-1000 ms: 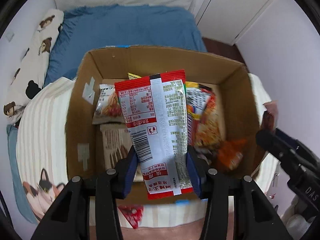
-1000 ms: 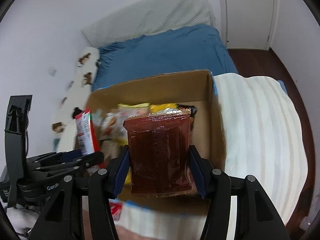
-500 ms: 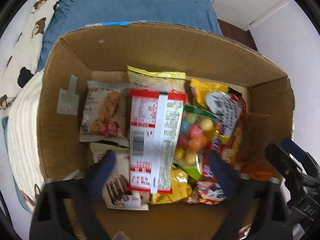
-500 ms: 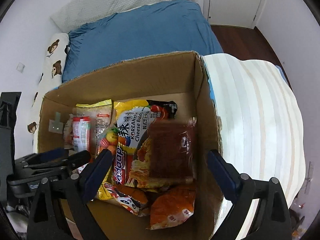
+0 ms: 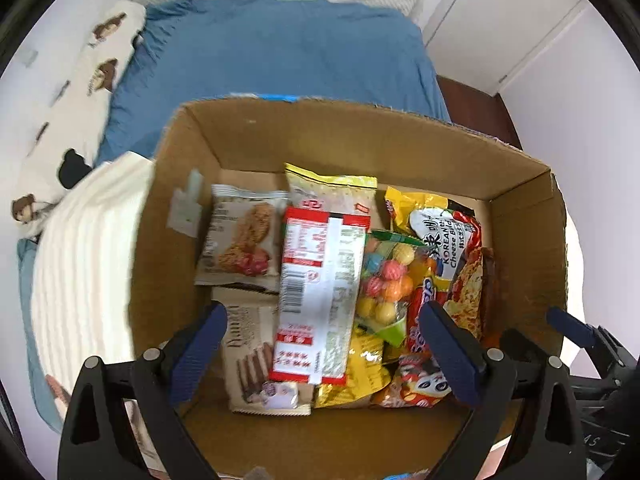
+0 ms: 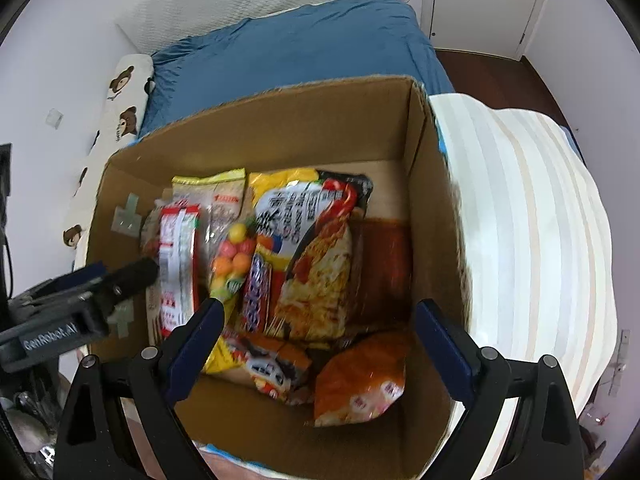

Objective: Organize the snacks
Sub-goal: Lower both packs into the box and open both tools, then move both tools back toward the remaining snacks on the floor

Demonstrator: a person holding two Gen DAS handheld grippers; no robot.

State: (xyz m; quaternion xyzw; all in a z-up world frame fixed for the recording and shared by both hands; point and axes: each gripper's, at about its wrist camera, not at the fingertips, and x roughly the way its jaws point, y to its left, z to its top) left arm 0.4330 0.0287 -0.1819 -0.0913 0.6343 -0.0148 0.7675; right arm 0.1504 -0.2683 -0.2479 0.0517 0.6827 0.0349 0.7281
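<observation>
A cardboard box (image 5: 360, 144) (image 6: 280, 128) holds several snack packets. The red-and-white packet (image 5: 320, 300) (image 6: 178, 264) lies flat in the middle, on other packets. The dark red packet (image 6: 384, 264) lies against the right wall, beside the Korean cheese noodle bag (image 6: 316, 248) (image 5: 452, 264). My left gripper (image 5: 324, 352) is open and empty over the box's near side. My right gripper (image 6: 316, 344) is open and empty above the box's near right part.
The box sits on a cream striped blanket (image 6: 528, 220) (image 5: 84, 260) on a bed with a blue sheet (image 5: 272, 60). A bear-print pillow (image 5: 72, 112) lies at the left. A white door (image 5: 500, 12) and dark floor (image 6: 480, 64) are beyond the bed.
Both grippers opened. The red-and-white packet dropped from the left gripper into the box; the dark red packet dropped from the right gripper against the right wall.
</observation>
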